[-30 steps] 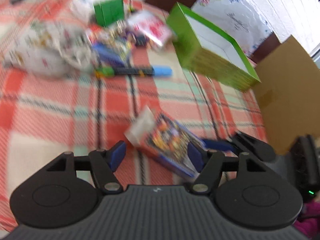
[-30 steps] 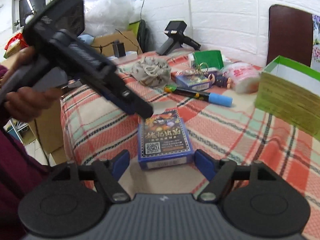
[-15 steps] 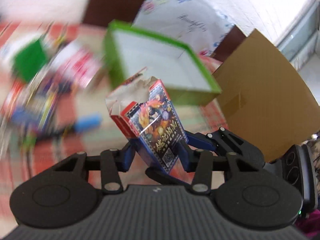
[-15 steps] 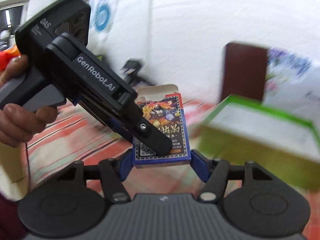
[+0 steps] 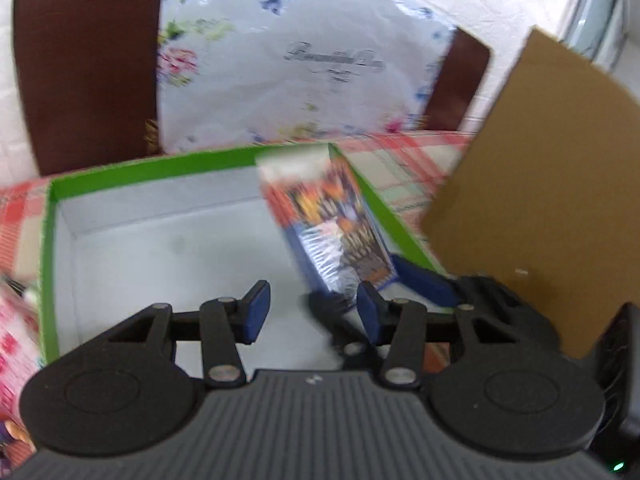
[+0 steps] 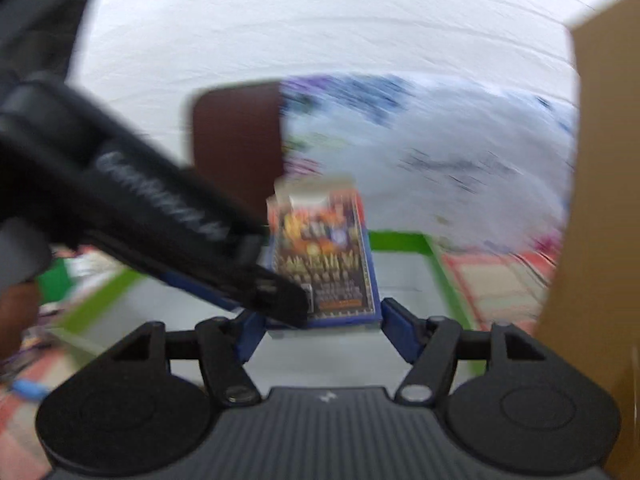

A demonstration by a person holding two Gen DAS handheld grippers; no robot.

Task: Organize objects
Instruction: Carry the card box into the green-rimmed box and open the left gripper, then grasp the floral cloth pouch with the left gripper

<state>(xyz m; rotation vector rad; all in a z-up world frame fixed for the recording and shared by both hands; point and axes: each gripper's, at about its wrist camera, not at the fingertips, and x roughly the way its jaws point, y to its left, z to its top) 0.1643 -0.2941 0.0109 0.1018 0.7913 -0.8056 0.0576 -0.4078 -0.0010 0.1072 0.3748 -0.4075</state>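
Observation:
A blue and red card box point(image 6: 324, 256) stands upright between the pads of my right gripper point(image 6: 324, 332), whose jaws are opening while the pads still sit at its lower edges. It hangs over the right side of the green box point(image 5: 160, 168) with a white inside. In the left wrist view the card box point(image 5: 332, 232) tilts just beyond my right finger. My left gripper point(image 5: 312, 312) is opening, with only the green box's white floor showing between its pads. Its black body point(image 6: 160, 208) crosses the right wrist view, and its tip overlaps the card box's lower left corner.
A brown cardboard sheet point(image 5: 540, 184) stands close on the right. Behind the green box are a dark chair back point(image 5: 88, 72) and a floral white bag point(image 5: 288, 80). A pink packet point(image 5: 12, 340) lies left of the box on the checked tablecloth point(image 5: 404, 160).
The card box was lifted off the tablecloth by both grippers and carried over the green box. The left gripper has since let go of it; it now sits beside that gripper's right finger.

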